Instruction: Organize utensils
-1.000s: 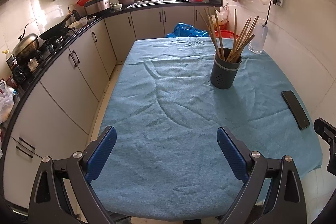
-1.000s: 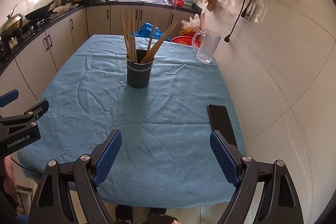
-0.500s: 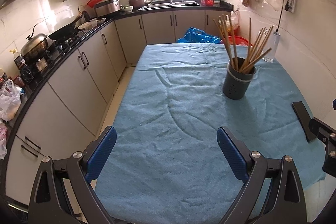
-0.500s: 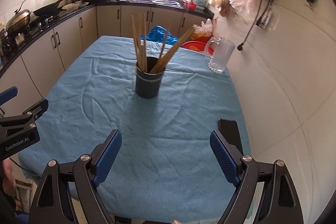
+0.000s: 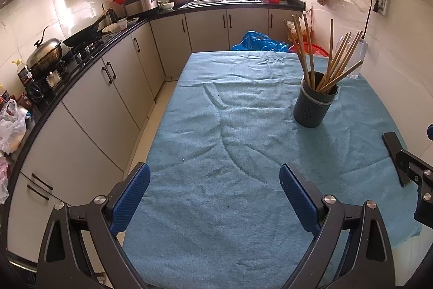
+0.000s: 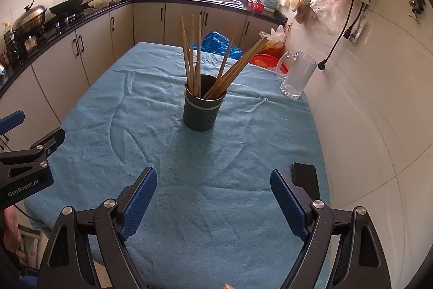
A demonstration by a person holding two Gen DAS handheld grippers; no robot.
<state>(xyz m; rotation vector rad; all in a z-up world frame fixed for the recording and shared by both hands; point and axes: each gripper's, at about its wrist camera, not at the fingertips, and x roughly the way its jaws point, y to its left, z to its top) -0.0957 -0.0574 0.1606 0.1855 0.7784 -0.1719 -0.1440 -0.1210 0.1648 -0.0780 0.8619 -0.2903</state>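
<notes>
Chopsticks (image 6: 199,56) stand bunched and fanned out in a dark utensil holder (image 6: 204,110), upright on the blue cloth (image 6: 151,126) that covers the tabletop, toward its far right part. The left gripper (image 5: 215,197) and right gripper (image 6: 213,197) both hover over the near end with jaws apart, holding nothing. A black phone (image 6: 305,176) lies flat near the right edge; a glass mug (image 6: 297,77) stands at the far right corner.
</notes>
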